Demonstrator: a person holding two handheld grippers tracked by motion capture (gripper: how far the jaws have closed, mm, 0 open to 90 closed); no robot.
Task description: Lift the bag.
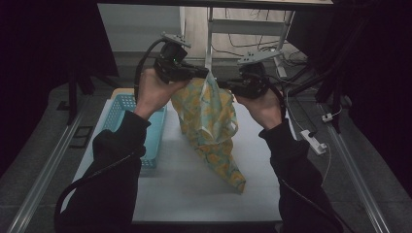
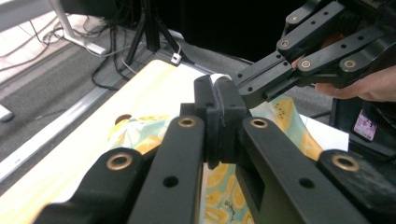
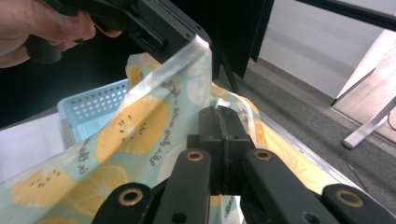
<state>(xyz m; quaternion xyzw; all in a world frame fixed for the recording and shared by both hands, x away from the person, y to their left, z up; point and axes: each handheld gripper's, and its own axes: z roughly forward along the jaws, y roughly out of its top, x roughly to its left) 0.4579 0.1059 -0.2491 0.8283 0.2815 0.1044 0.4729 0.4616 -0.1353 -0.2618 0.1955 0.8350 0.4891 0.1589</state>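
Soft cloth, hard plastic

The lemon-print fabric bag (image 1: 214, 131) looks thin and matt (its top hem faintly sheer); the blue basket (image 1: 124, 114) is perforated plastic, the grippers' jaws matt black.

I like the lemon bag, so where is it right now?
In the high view the lemon bag hangs in the middle over the white table, held up by the left gripper and the right gripper, just right of the blue basket.

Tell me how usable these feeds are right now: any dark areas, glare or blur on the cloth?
High view: edges are dim, but the lemon-print cloth and white table are readable. Left gripper view: the jaws up close look soft, with the cloth partly hidden behind them. Right gripper view: the cloth's top corner is washed out where light hits it, and the blue basket is sharp enough.
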